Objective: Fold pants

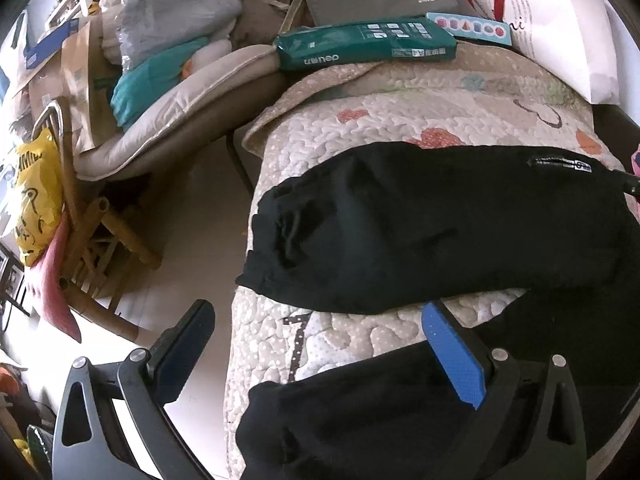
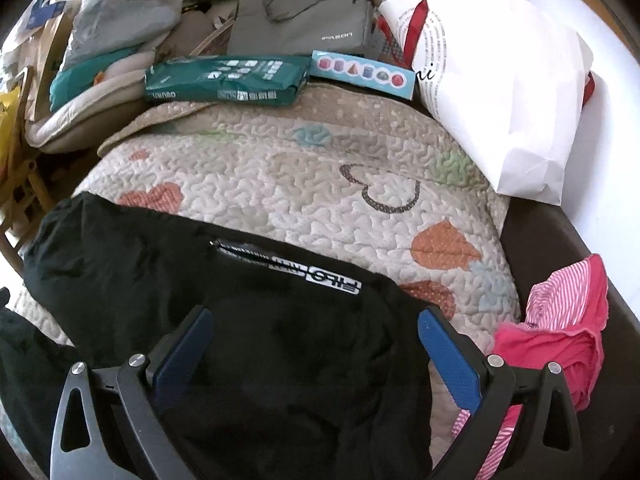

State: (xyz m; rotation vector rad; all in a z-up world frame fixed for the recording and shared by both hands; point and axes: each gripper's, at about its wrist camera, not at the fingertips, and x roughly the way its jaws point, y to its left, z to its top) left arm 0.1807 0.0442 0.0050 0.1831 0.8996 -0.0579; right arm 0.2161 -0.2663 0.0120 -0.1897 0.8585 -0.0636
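Note:
Black pants lie spread on a quilted bedspread with their two legs apart. The far leg runs across the bed; the near leg lies under my left gripper. My left gripper is open and empty, above the near leg's cuff at the bed's left edge. In the right wrist view the pants show a white logo label. My right gripper is open and empty, hovering over the waist part of the pants.
A green paper pack, a blue box, a grey bag and a white paper bag lie at the bed's far end. A pink striped garment lies at right. A cluttered chair stands left of the bed.

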